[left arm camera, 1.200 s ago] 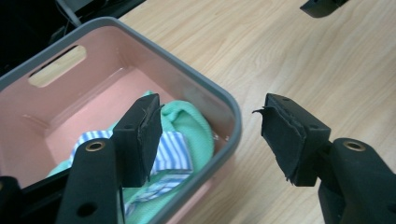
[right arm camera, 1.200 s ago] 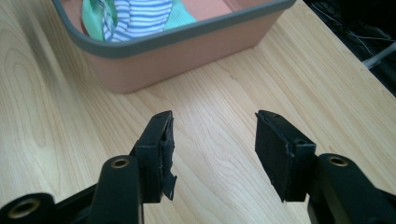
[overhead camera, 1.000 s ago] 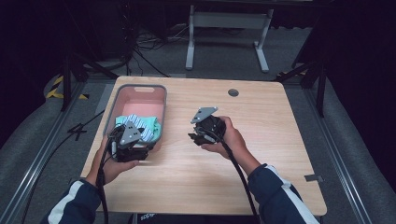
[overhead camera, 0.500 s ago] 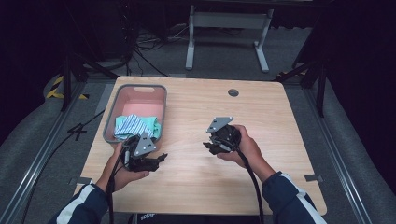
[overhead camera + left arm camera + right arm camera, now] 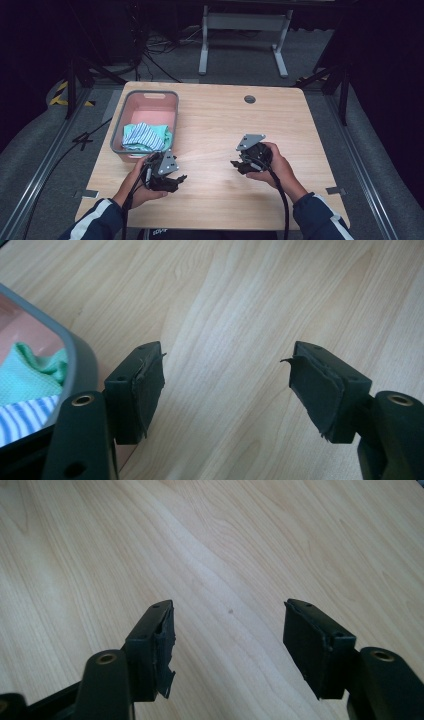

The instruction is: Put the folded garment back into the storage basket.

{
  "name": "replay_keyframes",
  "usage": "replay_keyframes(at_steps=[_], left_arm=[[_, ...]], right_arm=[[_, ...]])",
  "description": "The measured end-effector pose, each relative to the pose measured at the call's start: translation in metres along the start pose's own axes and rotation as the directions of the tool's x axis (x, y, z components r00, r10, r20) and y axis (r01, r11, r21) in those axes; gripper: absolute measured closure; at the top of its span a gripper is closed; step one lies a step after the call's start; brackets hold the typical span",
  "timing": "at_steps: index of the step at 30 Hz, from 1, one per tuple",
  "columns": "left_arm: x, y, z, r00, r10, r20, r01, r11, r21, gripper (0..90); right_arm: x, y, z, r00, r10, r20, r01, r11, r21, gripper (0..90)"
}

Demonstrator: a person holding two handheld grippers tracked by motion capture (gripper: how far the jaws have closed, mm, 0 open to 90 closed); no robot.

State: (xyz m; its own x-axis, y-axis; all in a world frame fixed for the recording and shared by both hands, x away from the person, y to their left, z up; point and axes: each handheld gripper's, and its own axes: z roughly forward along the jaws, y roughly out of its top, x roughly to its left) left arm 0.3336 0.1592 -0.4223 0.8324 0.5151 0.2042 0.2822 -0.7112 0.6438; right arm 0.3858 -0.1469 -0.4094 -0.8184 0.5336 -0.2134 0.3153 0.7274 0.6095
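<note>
The pale wooden desk (image 5: 210, 125) stood in a dark room; both the left claw (image 5: 181, 178) and right claw (image 5: 234, 163) gaped empty.

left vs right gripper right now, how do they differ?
The left gripper sits beside the bin, nearer the table's front edge; the right gripper is mid-table, away from the bin. The left gripper view shows the bin's cloths; the right gripper view shows bare wood. Both are open and empty.
</note>
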Motion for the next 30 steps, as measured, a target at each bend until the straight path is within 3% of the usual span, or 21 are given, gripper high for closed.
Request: replay_keyframes(at_steps=[9, 13, 18, 20, 23, 25, 27, 30], left_arm=[[-0.007, -0.009, 0.016, 0.9987, -0.003, 0.051, 0.002, 0.9996, 0.027, 27.9], [-0.01, -0.013, 0.022, 0.9976, 0.001, 0.069, -0.003, 0.9995, 0.031, 24.4], [-0.009, -0.018, 0.024, 0.9966, -0.03, 0.076, 0.029, 0.9995, 0.014, 21.7], [-0.009, -0.021, 0.026, 0.995, -0.048, 0.088, 0.047, 0.9988, 0.01, 21.3], [-0.012, -0.025, 0.029, 0.9967, -0.047, 0.066, 0.045, 0.9982, 0.039, 20.6], [-0.013, -0.031, 0.031, 0.9939, -0.07, 0.084, 0.068, 0.9972, 0.03, 20.4], [-0.014, -0.034, 0.033, 0.9937, -0.069, 0.088, 0.066, 0.9971, 0.037, 20.0], [-0.014, -0.039, 0.034, 0.987, -0.105, 0.122, 0.104, 0.9944, 0.018, 19.5]], right_arm=[[0.005, -0.032, -0.003, 1.0, -0.007, 0.002, 0.007, 1.0, -0.019, 32.8], [0.006, -0.051, -0.005, 0.9999, 0.014, 0.01, -0.014, 0.999, -0.029, 30.2], [0.005, -0.07, -0.007, 0.9986, 0.046, 0.028, -0.044, 0.998, -0.042, 29.1], [0.003, -0.08, -0.008, 0.9971, 0.064, 0.041, -0.062, 0.997, -0.045, 28.4], [-0.001, -0.096, -0.012, 0.9922, 0.118, 0.042, -0.115, 0.992, -0.055, 26.5], [-0.003, -0.105, -0.013, 0.9898, 0.128, 0.062, -0.125, 0.991, -0.057, 26.3], [-0.005, -0.116, -0.015, 0.9839, 0.171, 0.05, -0.168, 0.984, -0.059, 25.7], [-0.006, -0.13, -0.017, 0.9762, 0.207, 0.065, -0.204, 0.978, -0.051, 24.2]])
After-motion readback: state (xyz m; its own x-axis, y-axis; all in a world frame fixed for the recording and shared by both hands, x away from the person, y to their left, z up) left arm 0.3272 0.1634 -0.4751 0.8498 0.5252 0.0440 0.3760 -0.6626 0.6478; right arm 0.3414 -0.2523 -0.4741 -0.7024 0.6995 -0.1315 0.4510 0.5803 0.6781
